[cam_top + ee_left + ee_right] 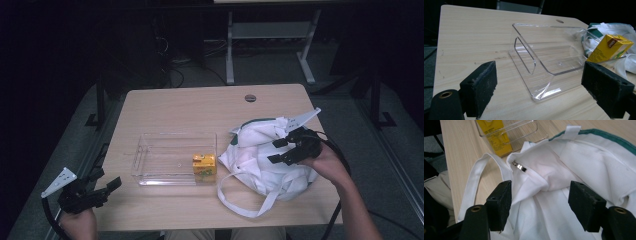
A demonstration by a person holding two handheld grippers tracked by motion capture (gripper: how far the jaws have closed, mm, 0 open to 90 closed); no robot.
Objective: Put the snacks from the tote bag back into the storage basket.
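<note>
Fabric lies right under my right gripper (539,202): its jaws stand apart over the white cloth bag (265,160), a raised fold of cloth between the pads, though I cannot tell whether they touch it. A small metal clasp (520,167) shows on the fold just past them. The bag's strap (240,202) loops toward the near edge of the bench (185,102). My left gripper (107,182) hovers at the near left corner, jaws wide open with nothing between them, pointing at the clear plastic tray (160,157). Beyond, the yellow drink carton (204,166) stands upright in the tray's right end, just beside the bag. A green hem (604,135) edges the bag's far side.
</note>
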